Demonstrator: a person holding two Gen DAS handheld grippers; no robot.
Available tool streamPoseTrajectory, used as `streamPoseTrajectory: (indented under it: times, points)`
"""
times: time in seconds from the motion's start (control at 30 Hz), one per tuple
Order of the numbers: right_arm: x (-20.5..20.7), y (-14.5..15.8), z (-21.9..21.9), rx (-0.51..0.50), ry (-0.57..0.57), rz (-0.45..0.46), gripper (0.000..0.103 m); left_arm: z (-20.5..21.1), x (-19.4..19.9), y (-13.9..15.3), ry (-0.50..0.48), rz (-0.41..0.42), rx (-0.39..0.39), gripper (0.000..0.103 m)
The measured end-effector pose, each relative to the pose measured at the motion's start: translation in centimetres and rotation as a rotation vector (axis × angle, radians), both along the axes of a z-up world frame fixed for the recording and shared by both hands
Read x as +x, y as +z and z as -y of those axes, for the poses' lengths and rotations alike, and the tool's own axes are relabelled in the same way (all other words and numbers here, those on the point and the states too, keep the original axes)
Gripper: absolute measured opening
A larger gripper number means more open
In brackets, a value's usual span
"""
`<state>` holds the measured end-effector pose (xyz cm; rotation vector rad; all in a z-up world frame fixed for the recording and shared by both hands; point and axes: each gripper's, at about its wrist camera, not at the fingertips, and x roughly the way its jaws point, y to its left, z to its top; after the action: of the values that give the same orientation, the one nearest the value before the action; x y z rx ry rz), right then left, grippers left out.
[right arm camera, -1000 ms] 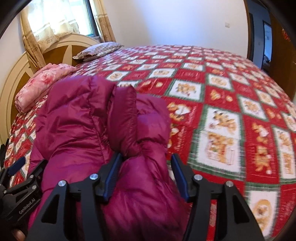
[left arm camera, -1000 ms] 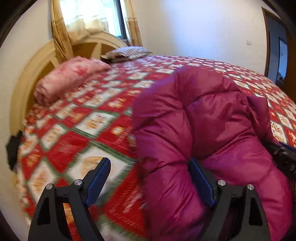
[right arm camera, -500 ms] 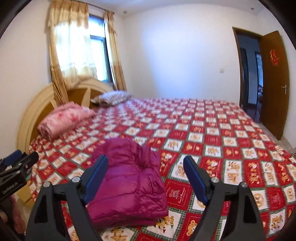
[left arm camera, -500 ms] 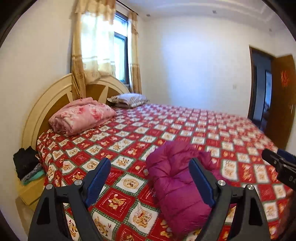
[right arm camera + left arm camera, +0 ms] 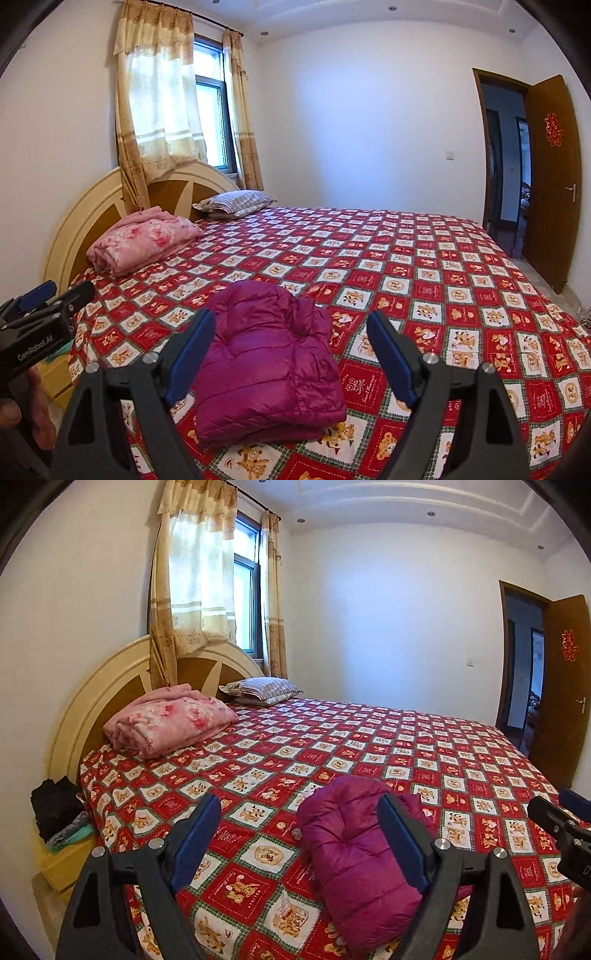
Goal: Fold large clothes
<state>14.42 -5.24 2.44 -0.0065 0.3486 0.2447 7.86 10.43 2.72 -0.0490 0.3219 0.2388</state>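
A magenta puffer jacket (image 5: 354,853) lies folded in a compact bundle on the near edge of the bed; it also shows in the right wrist view (image 5: 266,362). My left gripper (image 5: 299,838) is open and empty, held back from the bed and above the jacket's left side. My right gripper (image 5: 291,354) is open and empty, pulled back with the jacket seen between its fingers. Each gripper shows at the edge of the other's view: the right one (image 5: 565,823) and the left one (image 5: 40,321).
The bed has a red and white checked bedspread (image 5: 369,746). A folded pink blanket (image 5: 166,723) and a striped pillow (image 5: 262,690) lie by the headboard (image 5: 92,701). A nightstand with dark clothes (image 5: 59,812) stands at left. An open door (image 5: 550,184) is at right.
Both grippers let go of the jacket and pulled up and back from it. The jacket now lies folded on the bed, and the whole room has come into view.
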Motion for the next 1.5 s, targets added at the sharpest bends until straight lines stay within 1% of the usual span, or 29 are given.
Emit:
streamPoseTrajectory:
  times: [0.3, 1.5]
  points:
    - [-0.46, -0.32, 0.26, 0.025, 0.003, -0.011, 0.086, 0.21, 0.22, -0.47, -0.002, -0.009, 0.009, 0.087]
    - [-0.56, -0.31, -0.14, 0.026, 0.021, -0.028, 0.086, 0.23, 0.58, -0.66, 0.004, -0.018, 0.015, 0.087]
